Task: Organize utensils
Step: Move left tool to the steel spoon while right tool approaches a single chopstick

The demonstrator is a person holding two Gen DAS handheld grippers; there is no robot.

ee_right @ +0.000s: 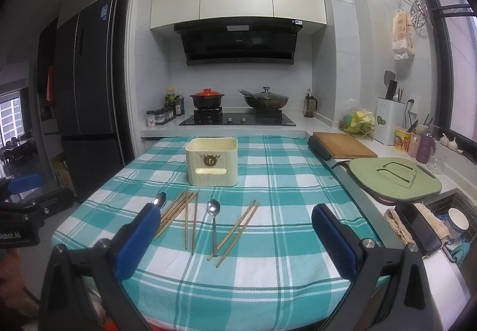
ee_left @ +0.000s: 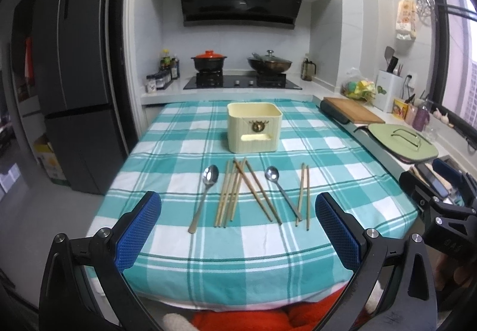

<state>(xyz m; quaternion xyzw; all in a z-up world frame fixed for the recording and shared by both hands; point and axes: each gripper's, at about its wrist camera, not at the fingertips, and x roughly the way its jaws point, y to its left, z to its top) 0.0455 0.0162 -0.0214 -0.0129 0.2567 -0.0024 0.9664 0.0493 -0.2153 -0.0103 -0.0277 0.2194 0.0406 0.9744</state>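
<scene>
While both grippers hang above the near edge of the table, neither touches anything: the left gripper and the right gripper each stand spread wide with nothing between their blue pads. Both point level toward the stove at the far end. On the checked tablecloth the utensils lie in a loose row: a spoon at the left, a crossed bundle of chopsticks, a second spoon, then a pair of chopsticks at the right. The cream box stands upright behind them, well apart from the grippers. Bare cloth lies between the row and the near edge. A cutting board lies on the counter to the right.
</scene>
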